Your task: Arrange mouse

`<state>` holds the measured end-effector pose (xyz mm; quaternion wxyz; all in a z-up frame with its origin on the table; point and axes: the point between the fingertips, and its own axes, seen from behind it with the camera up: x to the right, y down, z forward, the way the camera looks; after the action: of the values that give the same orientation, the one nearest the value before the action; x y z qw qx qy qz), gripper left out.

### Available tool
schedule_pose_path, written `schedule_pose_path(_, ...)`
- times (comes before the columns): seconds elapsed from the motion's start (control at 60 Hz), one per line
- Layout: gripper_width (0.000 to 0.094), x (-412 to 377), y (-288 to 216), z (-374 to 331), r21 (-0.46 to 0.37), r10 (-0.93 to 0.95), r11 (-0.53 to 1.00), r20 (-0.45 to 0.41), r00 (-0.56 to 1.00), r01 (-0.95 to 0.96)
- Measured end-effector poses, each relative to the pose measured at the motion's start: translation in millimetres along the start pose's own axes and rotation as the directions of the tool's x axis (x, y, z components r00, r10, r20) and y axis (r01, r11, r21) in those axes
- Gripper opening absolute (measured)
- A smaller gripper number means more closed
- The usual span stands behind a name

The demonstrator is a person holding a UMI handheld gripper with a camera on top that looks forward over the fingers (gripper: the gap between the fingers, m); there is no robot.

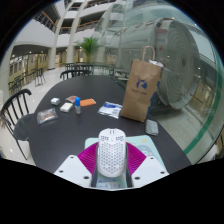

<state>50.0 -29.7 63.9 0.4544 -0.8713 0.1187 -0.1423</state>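
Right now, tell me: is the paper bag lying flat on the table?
No. The paper bag stands upright on the table, beyond the mouse held between the fingers.

A white, perforated honeycomb-shell computer mouse (111, 152) is standing upright between the pink pads, apparently gripped, above the dark table's near edge.

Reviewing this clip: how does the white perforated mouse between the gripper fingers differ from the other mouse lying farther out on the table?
The white mouse is honeycomb-perforated and looks large, close between the pink pads of the gripper; the grey mouse looks smooth, darker and small. The white mouse sits at the table's near edge; the grey mouse lies beyond the fingers, nearer the paper bag. Whether the pads press the white mouse cannot be told. Both sit on the dark table.
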Motion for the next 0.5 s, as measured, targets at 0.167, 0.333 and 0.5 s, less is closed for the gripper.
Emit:
schedule_pose_path(0.167,0.0392,54.7,47.6,19.9,-0.063,0.062,0.996,0.018,0.998,-0.061)
schedule_pose_path(0.333,0.0398,55.5,77.6,36.1,-0.098,0.095,0.991,0.059,0.994,-0.089)
schedule_pose_path(0.5,0.0599,61.6,86.7,23.5,-0.133,0.096,0.987,0.005,0.995,-0.094)
